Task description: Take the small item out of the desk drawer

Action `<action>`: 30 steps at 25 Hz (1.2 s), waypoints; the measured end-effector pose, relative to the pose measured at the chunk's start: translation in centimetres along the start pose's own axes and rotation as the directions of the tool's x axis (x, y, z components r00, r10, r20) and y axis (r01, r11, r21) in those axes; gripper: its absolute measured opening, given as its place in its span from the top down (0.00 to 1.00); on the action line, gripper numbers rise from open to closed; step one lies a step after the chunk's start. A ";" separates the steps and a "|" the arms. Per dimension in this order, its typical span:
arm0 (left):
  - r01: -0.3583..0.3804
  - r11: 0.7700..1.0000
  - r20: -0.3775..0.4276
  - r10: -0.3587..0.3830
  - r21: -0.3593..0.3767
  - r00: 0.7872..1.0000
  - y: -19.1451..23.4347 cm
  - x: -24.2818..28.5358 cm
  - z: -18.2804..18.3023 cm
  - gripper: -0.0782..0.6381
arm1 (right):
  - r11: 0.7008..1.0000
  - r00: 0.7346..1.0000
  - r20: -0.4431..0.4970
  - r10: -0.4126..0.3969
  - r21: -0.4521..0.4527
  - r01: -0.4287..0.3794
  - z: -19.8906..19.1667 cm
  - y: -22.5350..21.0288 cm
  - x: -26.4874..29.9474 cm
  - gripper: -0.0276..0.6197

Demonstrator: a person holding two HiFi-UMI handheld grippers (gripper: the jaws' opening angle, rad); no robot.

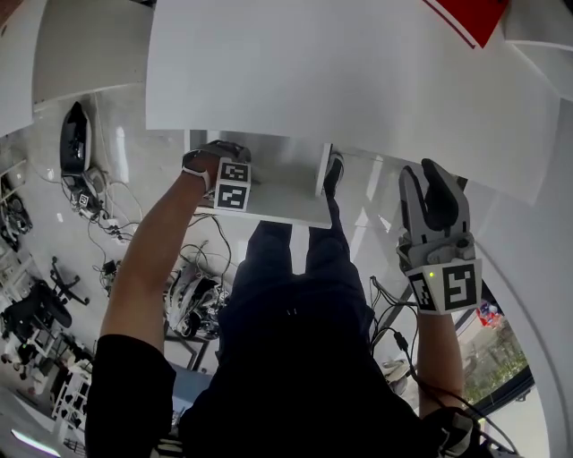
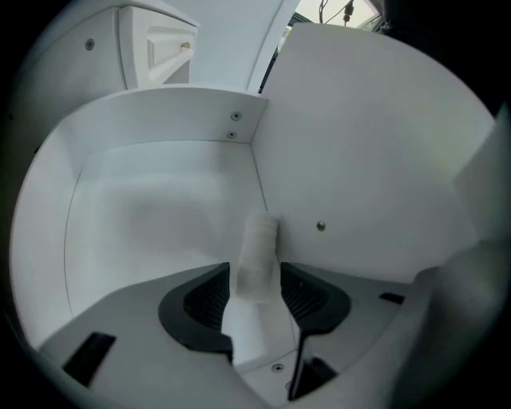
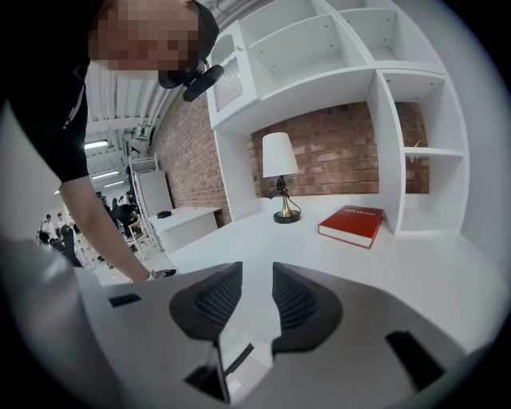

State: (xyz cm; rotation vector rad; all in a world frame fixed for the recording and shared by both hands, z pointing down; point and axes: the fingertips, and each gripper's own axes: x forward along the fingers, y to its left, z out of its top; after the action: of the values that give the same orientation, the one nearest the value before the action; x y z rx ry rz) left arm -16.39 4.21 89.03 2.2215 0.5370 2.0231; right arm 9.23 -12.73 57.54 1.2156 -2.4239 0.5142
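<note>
The white desk drawer (image 1: 269, 213) stands pulled out below the desk edge, above the person's legs. My left gripper (image 1: 222, 161) reaches down into it; only its marker cube and back show in the head view. In the left gripper view a small white cylinder-shaped item (image 2: 260, 240) lies on the drawer floor near the corner of the drawer walls (image 2: 160, 120). It sits between the jaws of my left gripper (image 2: 255, 270), with thin gaps on both sides. My right gripper (image 1: 423, 174) hovers over the desk edge, open with nothing in it (image 3: 255, 272).
A red book (image 3: 351, 225) and a lamp (image 3: 279, 172) sit on the white desk top (image 3: 383, 272) before shelving (image 3: 383, 64) and a brick wall. The book's corner (image 1: 466, 18) shows in the head view. Cables (image 1: 192, 295) lie on the floor at the left.
</note>
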 end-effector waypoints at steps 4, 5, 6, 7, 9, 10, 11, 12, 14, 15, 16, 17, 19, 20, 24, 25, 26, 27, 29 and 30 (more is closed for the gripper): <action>-0.007 0.999 -0.033 0.008 0.034 0.999 -0.1 0.5 0.0 0.63 | 1.000 1.000 -0.001 0.008 -0.008 -0.008 0.3 0.3 0.2 0.78; -0.009 0.999 -0.035 0.011 0.038 0.999 0.0 0.6 0.0 0.67 | 1.000 1.000 -0.002 0.008 -0.012 -0.008 0.4 0.3 0.2 0.78; -0.010 0.999 -0.037 0.011 0.040 0.999 0.0 0.6 0.1 0.70 | 1.000 1.000 -0.003 0.007 -0.013 -0.007 0.4 0.2 0.2 0.78; -0.009 0.999 -0.039 0.010 0.039 0.999 0.0 0.6 0.2 0.71 | 1.000 1.000 -0.005 0.007 -0.013 -0.007 0.4 0.2 0.2 0.78; -0.011 1.000 -0.038 0.012 0.026 0.999 0.0 0.5 0.2 0.71 | 1.000 1.000 -0.008 0.008 -0.010 -0.008 0.5 0.3 0.3 0.79; -0.014 1.000 -0.032 0.015 0.010 0.999 0.1 0.4 0.3 0.72 | 1.000 1.000 -0.008 0.009 -0.009 -0.009 0.6 0.3 0.3 0.79; -0.018 1.000 -0.022 0.018 -0.011 1.000 0.2 0.2 0.3 0.72 | 1.000 1.000 -0.007 0.010 -0.010 -0.010 0.8 0.4 0.3 0.80; -0.021 0.999 -0.010 0.021 -0.035 1.000 0.3 0.0 0.4 0.72 | 1.000 1.000 -0.006 0.011 -0.011 -0.011 0.9 0.5 0.3 0.80; -0.033 0.997 0.007 0.033 -0.073 0.999 0.6 -0.6 0.4 0.72 | 1.000 1.000 0.000 0.014 -0.016 -0.014 1.3 0.7 0.3 0.80; -0.041 0.996 0.012 0.042 -0.084 0.999 0.7 -1.0 0.3 0.72 | 1.000 1.000 0.004 0.017 -0.018 -0.016 1.6 0.8 0.3 0.80; -0.050 0.995 0.015 0.051 -0.092 0.999 0.9 -1.3 0.2 0.72 | 1.000 1.000 0.009 0.018 -0.019 -0.018 1.8 0.9 0.3 0.80; -0.059 0.993 0.020 0.061 -0.100 0.998 1.0 -1.7 0.1 0.72 | 1.000 1.000 0.013 0.020 -0.021 -0.020 2.1 1.0 0.3 0.81; -0.077 0.989 0.037 0.082 -0.125 0.996 1.1 -2.6 0.1 0.72 | 0.999 0.999 0.021 0.024 -0.025 -0.024 2.6 1.3 0.2 0.81; -0.085 0.986 0.049 0.093 -0.141 0.994 1.1 -3.0 0.1 0.72 | 0.999 0.999 0.025 0.027 -0.029 -0.026 2.8 1.5 0.2 0.82; -0.128 0.974 0.096 0.148 -0.189 0.984 1.1 -5.5 0.5 0.72 | 0.998 0.998 0.048 0.036 -0.048 -0.034 4.2 2.1 -0.1 0.82; -0.137 0.969 0.109 0.162 -0.206 0.981 1.1 -6.2 0.7 0.72 | 0.998 0.998 0.054 0.038 -0.054 -0.035 4.5 2.2 -0.3 0.82; -0.145 0.963 0.122 0.176 -0.226 0.977 1.1 -6.9 0.8 0.72 | 0.998 0.998 0.058 0.038 -0.062 -0.034 4.8 2.3 -0.4 0.82; -0.151 0.957 0.135 0.188 -0.247 0.973 1.0 -7.7 1.0 0.72 | 0.997 0.997 0.062 0.036 -0.070 -0.032 5.1 2.4 -0.5 0.82; -0.165 0.945 0.154 0.215 -0.282 0.965 0.9 -9.1 1.4 0.72 | 0.996 0.997 0.070 0.031 -0.089 -0.025 5.8 2.4 -0.8 0.82; -0.174 0.939 0.161 0.229 -0.297 0.960 0.8 -9.8 1.6 0.72 | 0.995 0.997 0.076 0.029 -0.096 -0.021 6.2 2.4 -1.0 0.83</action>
State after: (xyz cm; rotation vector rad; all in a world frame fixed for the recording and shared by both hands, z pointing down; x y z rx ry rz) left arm -15.27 0.60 79.77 2.3362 -0.0021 1.8012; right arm 6.81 -13.71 51.37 1.1875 -2.5007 0.3598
